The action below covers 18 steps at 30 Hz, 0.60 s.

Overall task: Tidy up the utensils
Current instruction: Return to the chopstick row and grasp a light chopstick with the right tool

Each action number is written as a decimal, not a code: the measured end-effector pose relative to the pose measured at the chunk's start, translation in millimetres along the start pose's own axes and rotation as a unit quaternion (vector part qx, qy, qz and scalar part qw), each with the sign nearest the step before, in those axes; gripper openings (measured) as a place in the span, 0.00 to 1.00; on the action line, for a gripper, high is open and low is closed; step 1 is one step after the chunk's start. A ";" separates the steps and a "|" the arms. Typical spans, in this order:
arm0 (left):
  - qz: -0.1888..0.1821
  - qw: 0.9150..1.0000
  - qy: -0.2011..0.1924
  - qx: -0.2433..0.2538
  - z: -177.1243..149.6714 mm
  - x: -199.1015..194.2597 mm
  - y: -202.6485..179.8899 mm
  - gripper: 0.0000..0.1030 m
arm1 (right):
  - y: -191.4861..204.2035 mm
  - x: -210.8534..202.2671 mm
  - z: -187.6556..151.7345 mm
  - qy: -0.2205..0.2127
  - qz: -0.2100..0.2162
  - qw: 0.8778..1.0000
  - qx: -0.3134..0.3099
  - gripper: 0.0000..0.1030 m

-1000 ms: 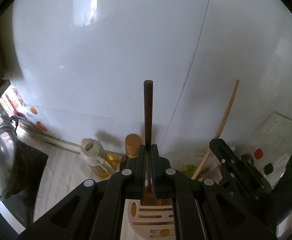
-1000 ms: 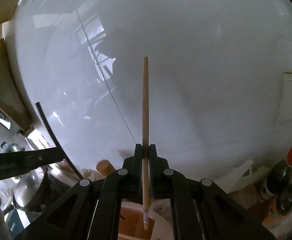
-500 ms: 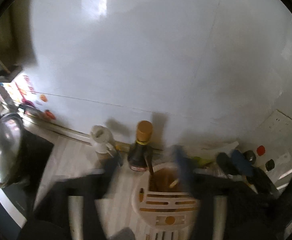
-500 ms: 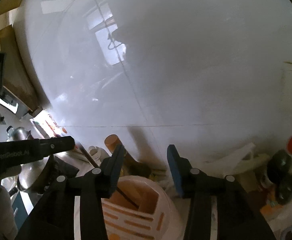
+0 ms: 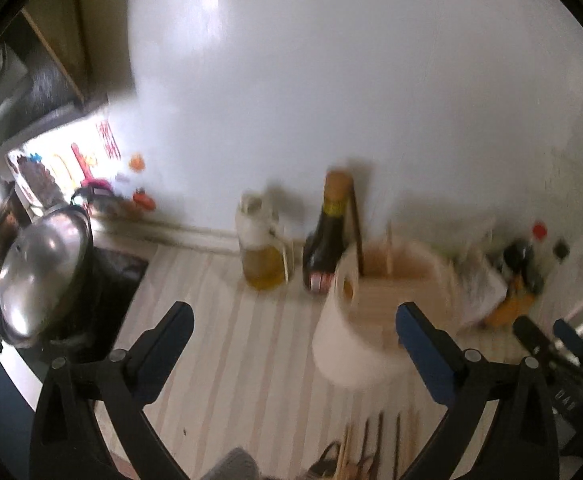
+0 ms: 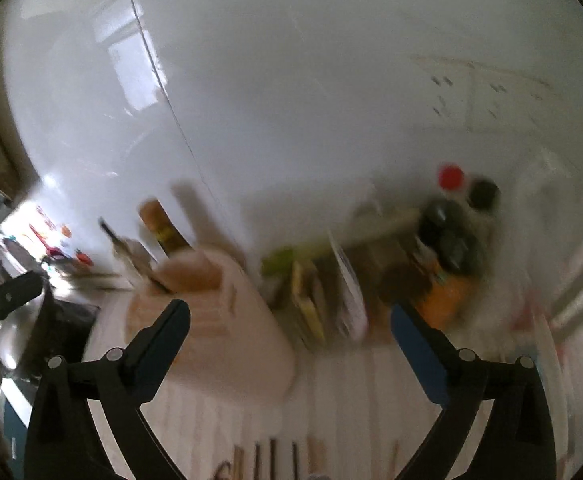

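wooden sticks that each gripper was pinching a second ago are now standing in the round white slotted plastic utensil holder (image 5: 355, 332), one dark (image 5: 356, 232), one pale (image 5: 389, 248); the left gripper (image 5: 293, 320) and right gripper (image 6: 289, 320) have just been opening and are gaping wide, empty, pulling back. more thin utensils (image 5: 371, 452) are lying on the striped pale wood counter (image 5: 219, 340), awaiting pickup, beside a glossy dark sauce bottle (image 5: 327, 240).

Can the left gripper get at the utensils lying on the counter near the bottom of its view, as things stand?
Probably yes. The left gripper is open and empty, and the utensils lie loose on the striped counter, nearer than the white holder; nothing visibly covers them, though blur hides detail.
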<state>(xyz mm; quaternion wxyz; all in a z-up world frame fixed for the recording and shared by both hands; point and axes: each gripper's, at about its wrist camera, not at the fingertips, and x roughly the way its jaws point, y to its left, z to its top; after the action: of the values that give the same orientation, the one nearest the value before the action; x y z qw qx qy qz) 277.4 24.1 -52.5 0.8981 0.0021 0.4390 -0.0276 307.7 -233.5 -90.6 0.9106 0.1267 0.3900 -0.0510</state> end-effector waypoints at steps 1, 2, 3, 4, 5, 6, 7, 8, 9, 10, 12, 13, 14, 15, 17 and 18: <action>0.002 1.000 0.009 0.004 -9.7 3.0 0.3 1.00 | 0.1 -2.0 -7.7 0.005 -0.004 1.000 0.002 0.99; 0.004 1.000 0.018 0.008 -20.3 7.3 0.8 1.00 | -1.1 -3.6 -17.9 0.012 -0.011 1.000 0.003 0.99; 0.004 1.000 0.028 0.011 -30.4 11.8 1.3 1.00 | -1.0 -5.7 -25.8 0.017 -0.016 1.000 0.004 0.99; 0.005 0.999 0.039 0.014 -39.9 17.0 1.3 1.00 | -3.2 -8.0 -38.3 0.027 -0.021 0.999 0.003 0.99; 0.006 0.999 0.051 0.018 -51.1 23.4 0.5 1.00 | -4.9 -7.4 -48.1 0.035 -0.027 0.999 0.002 0.99; 0.006 0.998 0.059 0.022 -59.7 28.3 0.0 1.00 | -5.3 -5.2 -58.5 0.046 -0.033 0.998 0.003 0.99; 0.007 0.997 0.072 0.025 -71.3 35.2 -0.4 1.00 | -7.8 -3.3 -70.3 0.058 -0.036 0.998 0.006 0.99; 0.008 0.996 0.080 0.029 -79.6 39.8 -2.1 1.00 | -8.9 -0.8 -80.8 0.069 -0.038 0.997 0.008 0.99; 0.008 0.995 0.090 0.034 -89.2 45.4 -3.0 1.00 | -11.1 1.6 -90.6 0.080 -0.044 0.996 0.009 0.99; 0.009 0.994 0.098 0.038 -99.2 50.9 -3.8 1.00 | -11.6 6.5 -102.0 0.093 -0.050 0.994 0.009 0.99; 0.008 0.992 0.116 0.044 -115.1 61.0 -5.6 1.00 | -15.1 13.1 -121.5 0.114 -0.057 0.992 0.013 0.99; 0.005 0.991 0.126 0.047 -123.3 65.9 -6.6 1.00 | -17.3 16.9 -130.0 0.122 -0.059 0.991 0.014 0.99; 0.006 0.989 0.135 0.052 -131.6 71.3 -8.3 1.00 | -20.4 21.4 -139.7 0.132 -0.063 0.989 0.016 0.99; 0.006 0.988 0.142 0.056 -139.2 75.9 -10.3 1.00 | -22.9 23.7 -146.1 0.138 -0.066 0.988 0.017 0.99; 0.005 0.986 0.155 0.064 -152.3 85.5 -14.4 1.00 | -30.4 33.7 -164.5 0.163 -0.068 0.984 0.023 0.92; 0.006 0.985 0.161 0.068 -158.1 89.1 -17.3 1.00 | -33.3 38.6 -170.3 0.172 -0.069 0.982 0.028 0.89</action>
<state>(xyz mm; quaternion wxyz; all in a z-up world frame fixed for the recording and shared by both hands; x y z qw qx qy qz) 206.5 7.0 -219.5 0.8134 0.0705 0.5751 -0.0512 209.2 -219.2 -237.9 0.8202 0.1322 0.5473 -0.1017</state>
